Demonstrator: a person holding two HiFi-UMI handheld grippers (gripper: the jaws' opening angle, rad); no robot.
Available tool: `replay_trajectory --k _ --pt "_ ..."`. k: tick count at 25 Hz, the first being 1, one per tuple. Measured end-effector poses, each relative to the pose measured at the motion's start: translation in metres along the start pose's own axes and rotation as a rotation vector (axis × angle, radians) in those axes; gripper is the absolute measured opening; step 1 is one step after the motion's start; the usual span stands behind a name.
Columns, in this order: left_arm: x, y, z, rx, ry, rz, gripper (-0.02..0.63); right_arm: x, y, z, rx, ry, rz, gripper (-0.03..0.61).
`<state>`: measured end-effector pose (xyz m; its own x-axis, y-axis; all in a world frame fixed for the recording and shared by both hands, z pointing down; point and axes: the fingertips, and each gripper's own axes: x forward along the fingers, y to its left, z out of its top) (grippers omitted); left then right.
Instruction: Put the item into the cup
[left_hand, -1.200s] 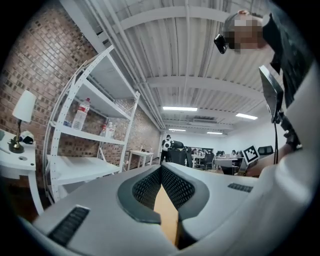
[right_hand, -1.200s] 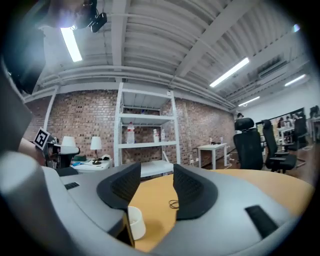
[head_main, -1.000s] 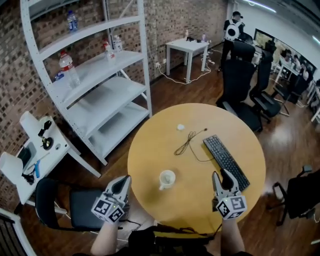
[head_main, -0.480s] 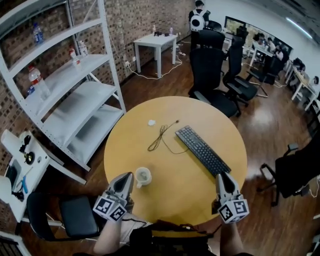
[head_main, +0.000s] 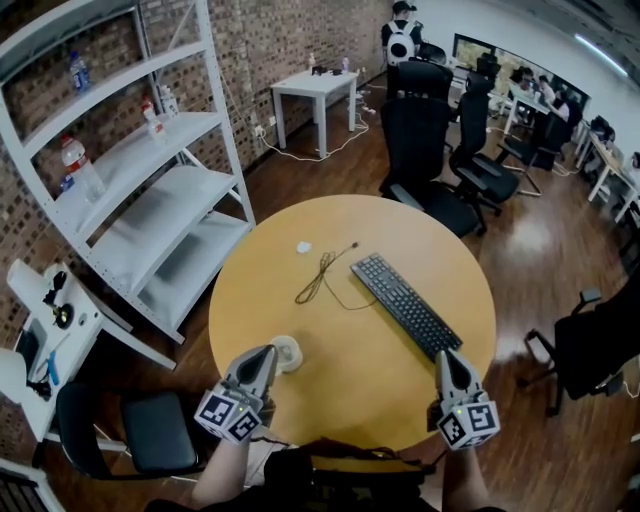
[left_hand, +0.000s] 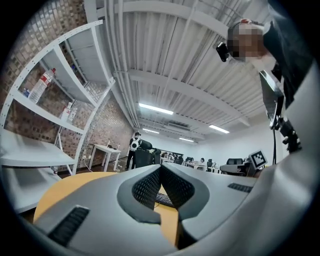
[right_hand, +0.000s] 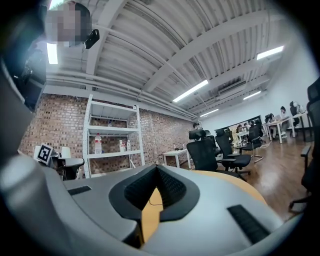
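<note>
A white cup (head_main: 288, 352) stands on the round yellow table (head_main: 350, 380) near its front left edge. My left gripper (head_main: 268, 350) is shut and empty, its tip just left of the cup and hiding part of it. Its jaws (left_hand: 160, 169) meet with nothing between them. My right gripper (head_main: 447, 355) hovers over the table's front right, shut and empty, just in front of the keyboard's near end; in its own view the right gripper (right_hand: 156, 169) also shows closed tips. A small white item (head_main: 303, 247) lies at the far left of the table, well away from both grippers.
A black keyboard (head_main: 405, 303) lies diagonally on the right half of the table, and a black cable (head_main: 322, 275) lies left of it. White shelving (head_main: 130, 210) stands at the left, office chairs (head_main: 420, 150) behind the table, a dark chair (head_main: 130, 430) at the near left.
The head view has swung round, so the table sits further left in the picture. My left gripper has come up beside the cup. The right gripper's jaws, apart a second ago, have closed.
</note>
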<state>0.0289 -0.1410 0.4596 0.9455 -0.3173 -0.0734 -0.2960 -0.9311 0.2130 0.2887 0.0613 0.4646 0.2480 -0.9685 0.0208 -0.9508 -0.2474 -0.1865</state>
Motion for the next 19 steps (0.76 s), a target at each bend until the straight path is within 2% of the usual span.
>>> replay_trajectory --k 8,19 --pt "0.001 -0.001 0.006 -0.013 -0.027 -0.004 -0.006 -0.002 0.000 -0.011 0.011 0.029 0.009 0.009" --pt "-0.003 0.006 -0.013 -0.047 0.000 0.043 -0.006 -0.005 -0.009 -0.021 0.024 0.040 0.002 0.009"
